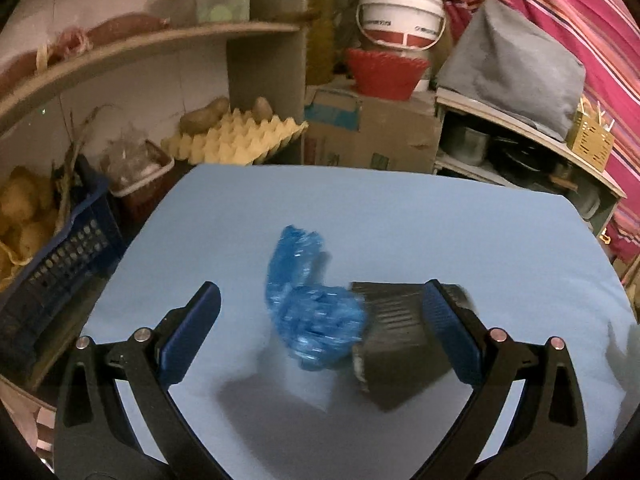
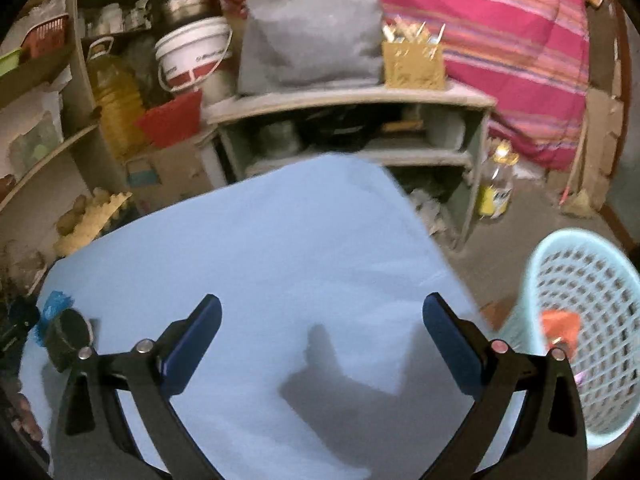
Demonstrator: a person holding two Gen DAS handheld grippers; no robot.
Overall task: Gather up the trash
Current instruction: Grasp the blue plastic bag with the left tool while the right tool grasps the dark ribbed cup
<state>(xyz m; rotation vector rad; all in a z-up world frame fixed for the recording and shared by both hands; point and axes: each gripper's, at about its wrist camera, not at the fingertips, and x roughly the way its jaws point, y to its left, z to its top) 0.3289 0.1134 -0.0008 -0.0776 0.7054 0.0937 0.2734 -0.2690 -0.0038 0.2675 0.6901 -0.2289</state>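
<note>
A crumpled blue plastic wrapper point(image 1: 310, 304) lies on the light blue table point(image 1: 400, 216), touching a dark ribbed cup point(image 1: 396, 336) that lies on its side to its right. My left gripper point(image 1: 320, 300) is open, its jaws wide on either side of both items, just above the table. In the right wrist view the wrapper point(image 2: 54, 308) and cup point(image 2: 68, 334) sit at the far left. My right gripper point(image 2: 320, 312) is open and empty over bare table point(image 2: 280, 248). A pale blue mesh basket point(image 2: 592, 320) stands on the floor to the right, with an orange item point(image 2: 560, 326) inside.
Shelves with an egg tray point(image 1: 236, 140) and potatoes stand behind the table. A dark blue crate point(image 1: 60, 264) is at the left, a cardboard box point(image 1: 372, 132) with a red basket and white bucket point(image 1: 400, 16) behind. A low shelf unit point(image 2: 352, 132) and a bottle point(image 2: 496, 184) are beyond the table's right edge.
</note>
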